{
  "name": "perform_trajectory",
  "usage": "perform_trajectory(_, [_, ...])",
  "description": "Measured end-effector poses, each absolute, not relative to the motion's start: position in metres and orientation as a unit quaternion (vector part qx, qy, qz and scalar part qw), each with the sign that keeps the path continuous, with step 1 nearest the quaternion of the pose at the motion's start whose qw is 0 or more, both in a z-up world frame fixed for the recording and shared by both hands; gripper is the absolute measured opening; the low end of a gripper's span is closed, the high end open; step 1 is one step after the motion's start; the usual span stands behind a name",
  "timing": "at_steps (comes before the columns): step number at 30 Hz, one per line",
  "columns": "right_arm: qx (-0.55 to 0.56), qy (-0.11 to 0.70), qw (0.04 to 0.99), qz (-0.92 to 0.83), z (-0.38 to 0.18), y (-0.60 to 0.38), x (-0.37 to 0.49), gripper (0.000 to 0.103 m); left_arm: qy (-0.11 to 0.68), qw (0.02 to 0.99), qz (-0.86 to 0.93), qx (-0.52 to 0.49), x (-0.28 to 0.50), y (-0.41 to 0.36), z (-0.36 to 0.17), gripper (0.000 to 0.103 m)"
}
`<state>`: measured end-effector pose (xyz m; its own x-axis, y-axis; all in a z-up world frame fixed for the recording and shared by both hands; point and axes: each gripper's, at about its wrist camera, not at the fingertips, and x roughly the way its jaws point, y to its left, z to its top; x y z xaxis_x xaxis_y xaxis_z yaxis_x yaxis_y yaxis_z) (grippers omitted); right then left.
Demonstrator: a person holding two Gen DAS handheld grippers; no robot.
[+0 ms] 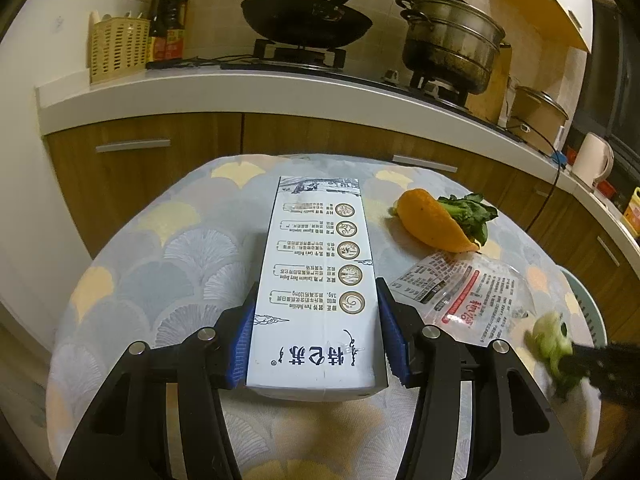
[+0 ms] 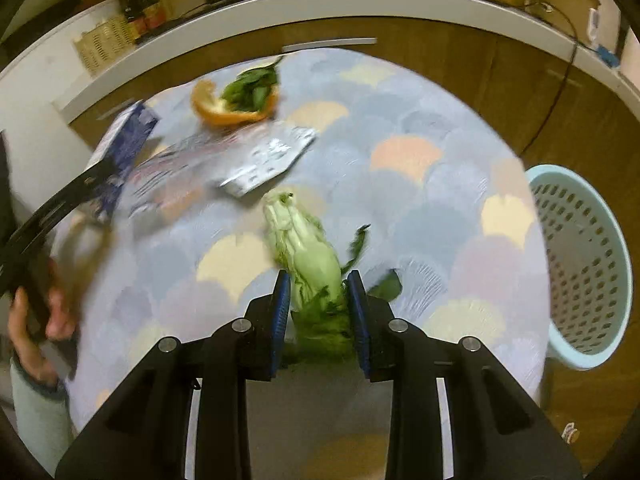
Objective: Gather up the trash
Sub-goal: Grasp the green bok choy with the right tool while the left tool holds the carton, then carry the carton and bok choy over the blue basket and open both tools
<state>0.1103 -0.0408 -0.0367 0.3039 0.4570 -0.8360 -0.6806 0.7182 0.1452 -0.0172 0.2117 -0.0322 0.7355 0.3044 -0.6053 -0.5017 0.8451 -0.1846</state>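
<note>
Both hands are loaded, yet nothing seems to have reached the bin. The left gripper (image 1: 316, 332) has its blue-padded jaws clamped on the sides of a tall white milk carton with printed panels (image 1: 316, 264), which lies lengthwise over the middle of the round tabletop with its fan-patterned cloth (image 1: 132, 264). The right gripper (image 2: 318, 304) has its jaws closed on a pale green cabbage stalk with ragged leaves (image 2: 308, 248), at the near right side of the tabletop.

The pale blue perforated plastic basket (image 2: 580, 264) stands just off the tabletop's right edge; what shows of its inside looks bare.

Left to clear: a curled orange peel (image 1: 432, 224) with dark green leaf scraps (image 1: 468, 210) tucked against it at the far side, and a crumpled clear plastic wrapper with red print (image 1: 468, 292) between the peel and the stalk. I judge the task is barely begun.
</note>
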Motion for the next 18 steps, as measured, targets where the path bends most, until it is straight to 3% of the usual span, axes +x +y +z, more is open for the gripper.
perform_trajectory(3, [-0.116, 0.461, 0.783, 0.401, -0.026, -0.049, 0.100, 0.037, 0.291, 0.915, 0.220, -0.172, -0.017, 0.213, -0.033, 0.052])
perform_trajectory(5, [-0.131, 0.440, 0.794, 0.399, -0.020, -0.053, 0.095, 0.056, 0.293, 0.915, 0.220, -0.170, -0.016, 0.213, -0.033, 0.052])
perform_trajectory(11, [-0.151, 0.415, 0.803, 0.400, -0.029, -0.047, 0.103, 0.065, 0.303, 0.912, 0.218, -0.172, -0.012, 0.215, -0.035, 0.052])
perform_trajectory(16, [-0.117, 0.437, 0.801, 0.393, -0.050, -0.044, 0.111, 0.061, 0.303, 0.913, 0.222, -0.161, -0.013, 0.210, -0.032, 0.052])
perform_trajectory(18, [-0.119, 0.434, 0.806, 0.385, -0.049, -0.044, 0.109, 0.033, 0.294, 0.916, 0.220, -0.162, -0.019, 0.204, -0.029, 0.052])
